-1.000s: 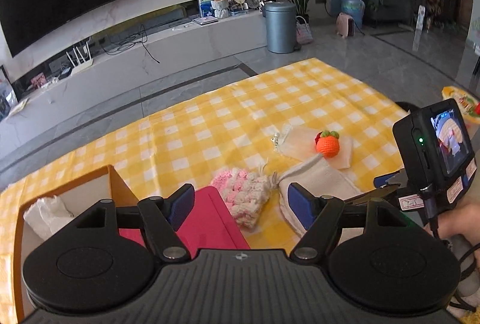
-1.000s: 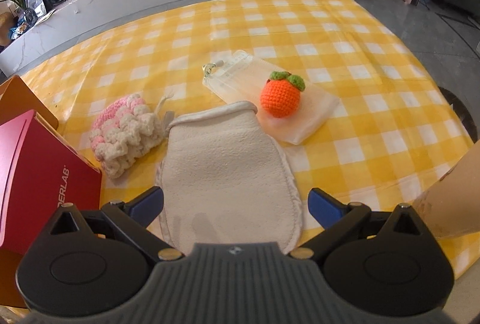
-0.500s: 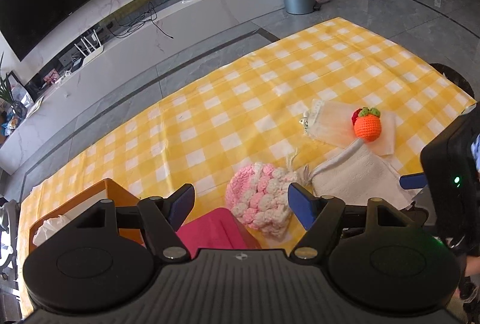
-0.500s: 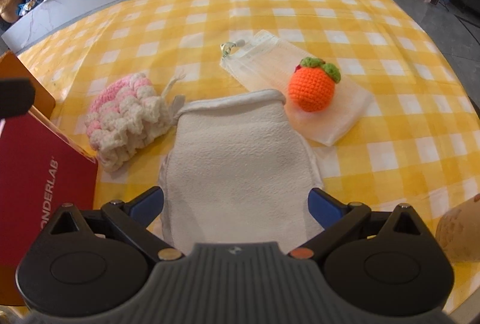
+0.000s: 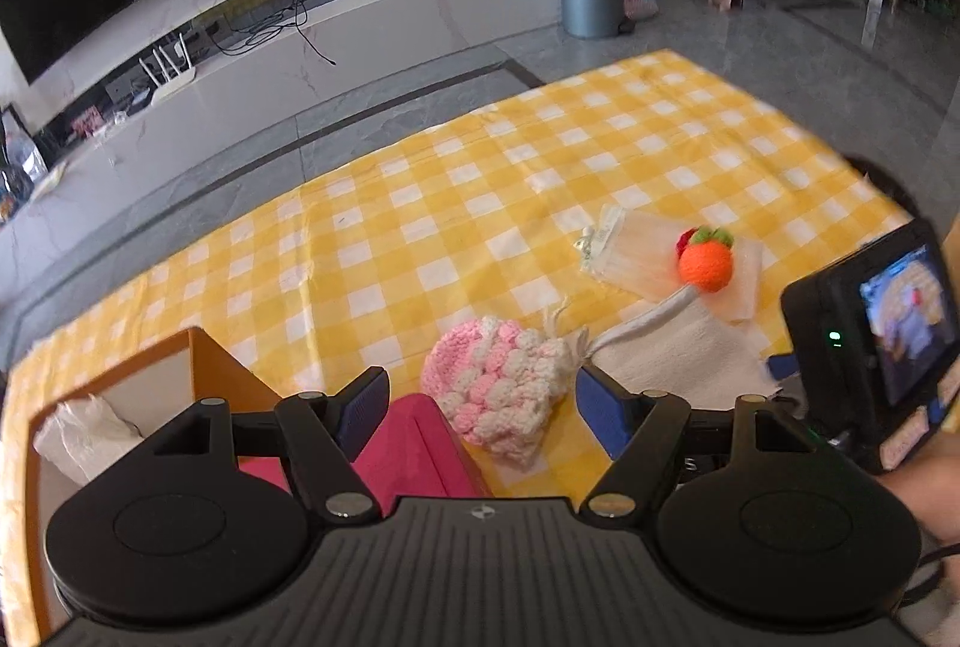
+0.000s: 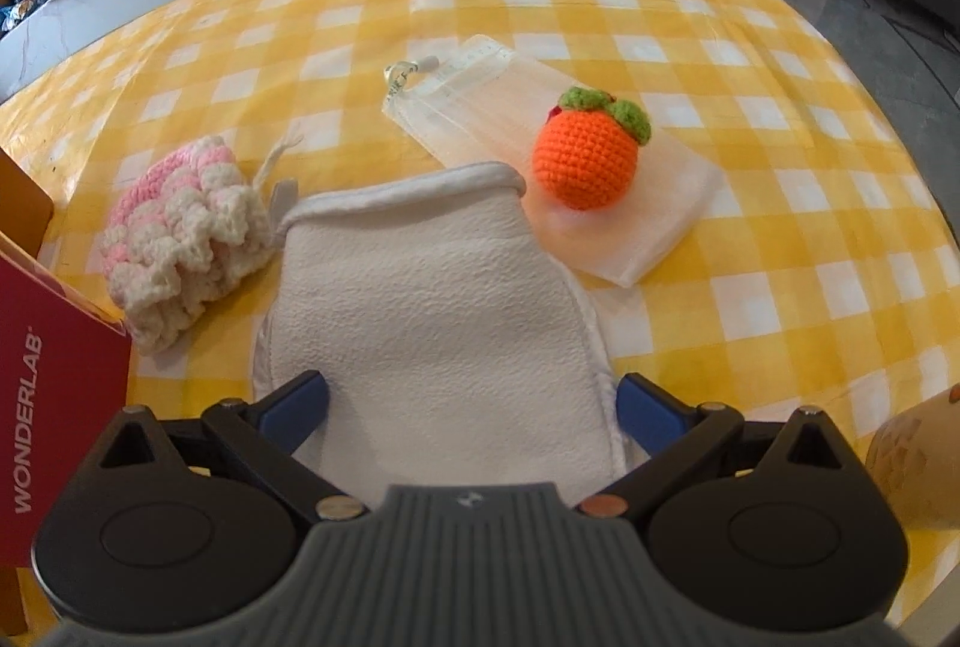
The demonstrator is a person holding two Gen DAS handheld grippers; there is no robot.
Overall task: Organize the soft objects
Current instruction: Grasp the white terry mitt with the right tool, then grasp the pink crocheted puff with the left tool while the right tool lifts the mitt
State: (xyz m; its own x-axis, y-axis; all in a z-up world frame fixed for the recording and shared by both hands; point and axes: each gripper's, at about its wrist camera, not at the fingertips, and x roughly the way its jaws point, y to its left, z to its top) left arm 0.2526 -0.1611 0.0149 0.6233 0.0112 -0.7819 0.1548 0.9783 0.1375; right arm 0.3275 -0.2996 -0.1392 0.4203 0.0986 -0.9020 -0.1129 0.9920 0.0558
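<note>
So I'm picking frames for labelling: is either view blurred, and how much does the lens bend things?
Left wrist view: motion-smeared, worst toward the edges, though the orange crocheted fruit is still readable. Right wrist view: crisp on the white textured cloth mitt, with mild blur at the far edge of the yellow checked tablecloth. Both are fisheye, so the table edges bow.

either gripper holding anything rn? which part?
Nothing held. Left gripper is open above the pink-white crochet pouch; right gripper is open, straddling the white mitt.
</note>
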